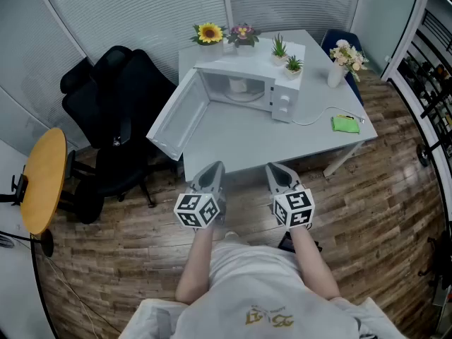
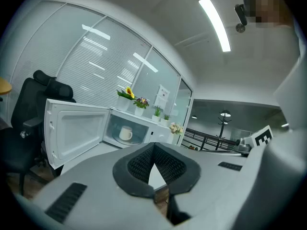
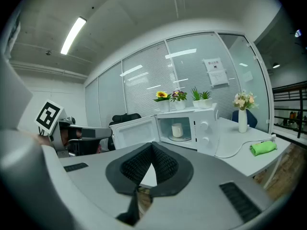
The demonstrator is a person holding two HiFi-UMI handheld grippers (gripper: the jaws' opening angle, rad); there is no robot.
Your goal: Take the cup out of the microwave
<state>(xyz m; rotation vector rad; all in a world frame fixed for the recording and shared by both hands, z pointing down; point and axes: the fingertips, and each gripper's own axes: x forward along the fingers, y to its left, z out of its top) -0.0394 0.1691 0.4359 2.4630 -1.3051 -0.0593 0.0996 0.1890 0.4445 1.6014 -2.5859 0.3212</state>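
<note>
Ahead, one white microwave [image 1: 282, 94] stands door-open on the counter [image 1: 282, 147]. One white cup [image 3: 177, 129] sits inside, plainest in both gripper views. Two grippers, left [image 1: 212, 169] and right [image 1: 278, 169], hover short of the counter, fingers closed together, empty. One green cloth [image 1: 345, 123] shows only in the head and right gripper views.

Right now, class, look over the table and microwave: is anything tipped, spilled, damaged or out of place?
Nothing stands out. The door of the microwave hangs wide open with the cup upright inside; the potted plants and the vase stand upright, and the green cloth lies flat near the edge of the table.
</note>
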